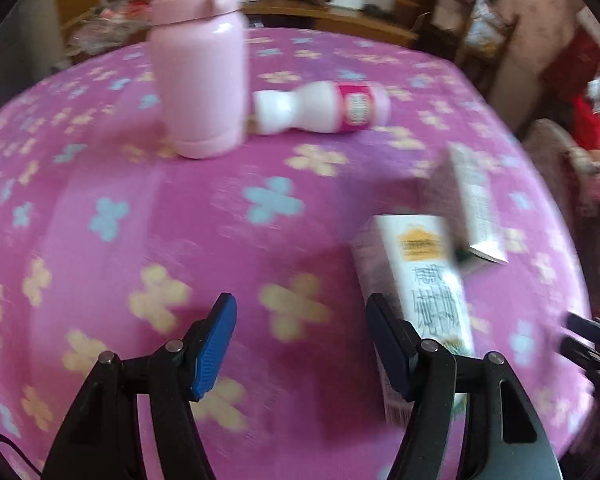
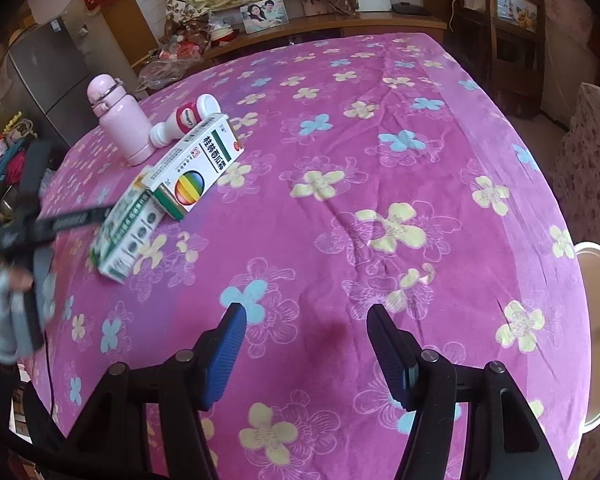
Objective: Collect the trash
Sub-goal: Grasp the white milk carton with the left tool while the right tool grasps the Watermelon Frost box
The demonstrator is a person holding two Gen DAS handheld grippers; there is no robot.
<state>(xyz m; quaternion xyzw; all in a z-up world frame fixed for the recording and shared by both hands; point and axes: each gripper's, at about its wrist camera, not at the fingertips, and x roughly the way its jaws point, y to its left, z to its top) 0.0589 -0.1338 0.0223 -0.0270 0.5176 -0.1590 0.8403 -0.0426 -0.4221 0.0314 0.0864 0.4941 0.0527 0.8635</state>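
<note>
Left gripper (image 1: 302, 338) hangs over the fleecy magenta cloth (image 2: 380, 184) with its flower print, blue ribbed pads spread and nothing between them. Just right of it lies a long white carton (image 1: 420, 280), a flat-sided cardboard box with dark lettering, blurred, its near end hidden behind the right-hand finger. Beyond it, a second box (image 2: 198, 166), glossy card with a rainbow ball printed on top, lies touching the first at one corner. Farther off, a small white plastic bottle (image 1: 324, 108) with a pink label lies on its side, right against the upright pink flask (image 1: 198, 80), smooth and rounded with a metal bail. Right gripper (image 2: 304, 336) is released too, empty over bare cloth, well right of the cluster.
</note>
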